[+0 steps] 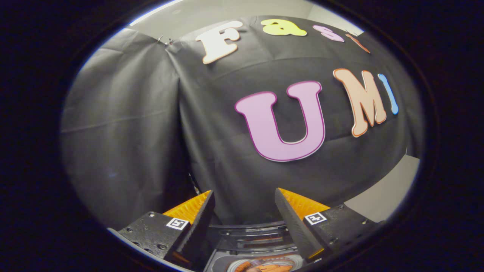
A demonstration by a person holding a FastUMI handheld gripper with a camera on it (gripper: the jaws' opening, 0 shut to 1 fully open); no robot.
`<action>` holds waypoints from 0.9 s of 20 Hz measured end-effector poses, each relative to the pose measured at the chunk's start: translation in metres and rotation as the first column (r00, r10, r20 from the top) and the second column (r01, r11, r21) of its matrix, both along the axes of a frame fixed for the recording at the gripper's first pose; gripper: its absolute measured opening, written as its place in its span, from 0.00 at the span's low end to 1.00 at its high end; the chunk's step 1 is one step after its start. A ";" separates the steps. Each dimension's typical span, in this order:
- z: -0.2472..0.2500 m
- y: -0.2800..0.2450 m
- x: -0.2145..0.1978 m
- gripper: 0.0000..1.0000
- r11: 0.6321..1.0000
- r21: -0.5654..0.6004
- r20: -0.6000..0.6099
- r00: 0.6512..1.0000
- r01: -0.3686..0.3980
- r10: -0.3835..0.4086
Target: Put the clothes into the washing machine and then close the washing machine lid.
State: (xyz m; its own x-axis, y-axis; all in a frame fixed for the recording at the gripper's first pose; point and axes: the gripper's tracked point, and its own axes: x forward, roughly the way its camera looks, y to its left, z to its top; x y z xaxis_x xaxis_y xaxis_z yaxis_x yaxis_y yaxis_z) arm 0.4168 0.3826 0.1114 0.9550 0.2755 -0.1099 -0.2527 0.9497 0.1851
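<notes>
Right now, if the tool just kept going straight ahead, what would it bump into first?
Probably the black cloth wall. The tool is open, nothing between its fingers, and aims at that cloth, with nothing in between. How far off the wall is, I cannot tell.

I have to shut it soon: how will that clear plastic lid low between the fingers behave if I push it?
The clear lid looks like ribbed moulded plastic, so it is probably stiff and light, moving as one piece. Its glossy surface may let a finger slide off. The gripper is open, holding nothing.
</notes>
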 end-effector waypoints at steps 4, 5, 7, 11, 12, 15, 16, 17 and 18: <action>-0.053 0.020 0.032 0.96 0.994 -0.112 -0.015 1.000 0.013 -0.015; -0.065 0.025 0.036 0.96 0.987 -0.161 -0.022 1.000 0.010 -0.014; -0.083 0.035 0.048 0.97 0.963 -0.268 -0.009 1.000 0.013 -0.016; -0.112 0.033 0.056 0.97 0.953 -0.303 -0.074 0.996 0.023 -0.047; -0.119 0.034 0.055 0.98 0.955 -0.297 -0.098 0.994 0.010 -0.041; -0.125 0.034 0.054 0.99 0.986 -0.168 -0.117 0.992 0.020 -0.040; -0.122 0.035 0.058 1.00 0.982 -0.188 -0.072 0.997 0.024 -0.038; -0.125 0.031 0.054 1.00 0.976 -0.218 -0.093 0.995 0.023 -0.044; -0.118 0.031 0.051 1.00 0.976 -0.213 -0.070 0.996 0.039 -0.055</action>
State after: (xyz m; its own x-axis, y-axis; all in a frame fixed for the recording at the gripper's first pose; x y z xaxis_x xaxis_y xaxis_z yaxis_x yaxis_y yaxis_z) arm 0.4681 0.4135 -0.0066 0.9531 0.1935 -0.2328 -0.1999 0.9798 -0.0042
